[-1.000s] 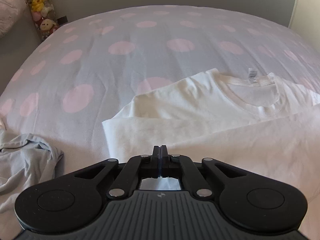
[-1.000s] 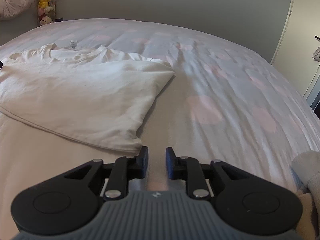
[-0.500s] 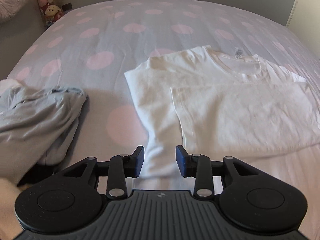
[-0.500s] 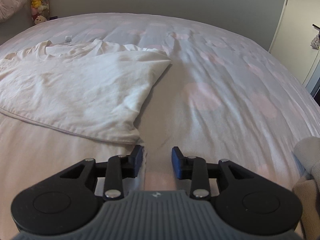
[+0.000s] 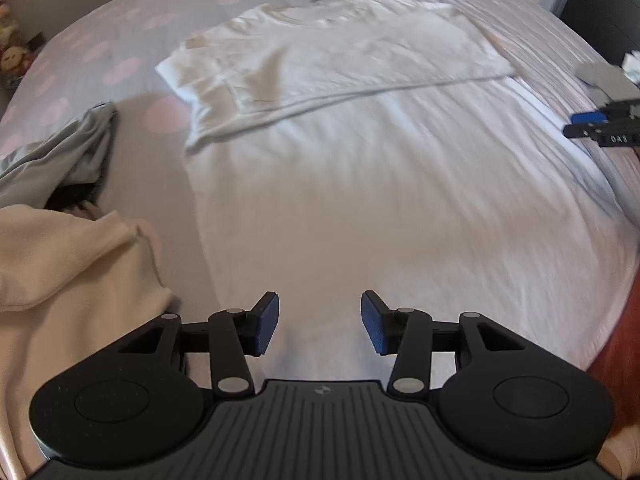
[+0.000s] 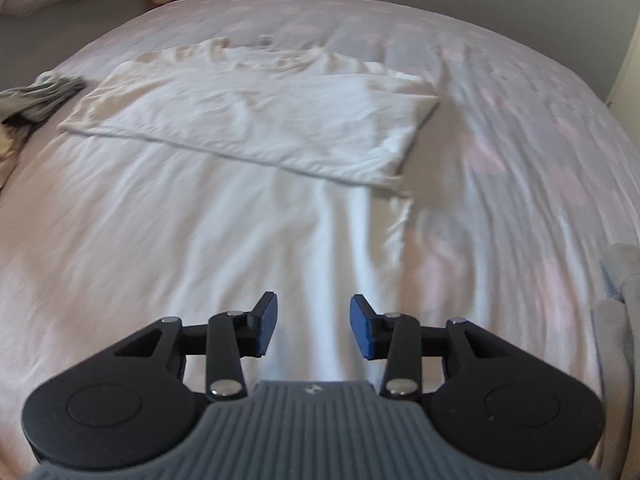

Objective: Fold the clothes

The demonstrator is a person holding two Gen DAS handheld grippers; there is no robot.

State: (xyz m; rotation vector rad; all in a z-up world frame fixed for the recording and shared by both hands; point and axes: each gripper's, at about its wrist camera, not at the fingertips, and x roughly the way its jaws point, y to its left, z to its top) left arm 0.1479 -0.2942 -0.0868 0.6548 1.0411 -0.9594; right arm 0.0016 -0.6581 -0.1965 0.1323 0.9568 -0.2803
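Left wrist view: both grippers are hanging released over a white T-shirt (image 5: 360, 160) lying on the dotted bedspread (image 5: 120, 40).

Motion blur is smearing both views, so the shirt's neck label is unreadable. The left gripper (image 5: 319, 322) and right gripper (image 6: 313, 326) are gaping, gripping nothing. The shirt's upper part is lying folded across itself; its near hem is disappearing behind the grippers. Grey (image 5: 60, 160) and cream (image 5: 60, 272) garments are running off the left edge.
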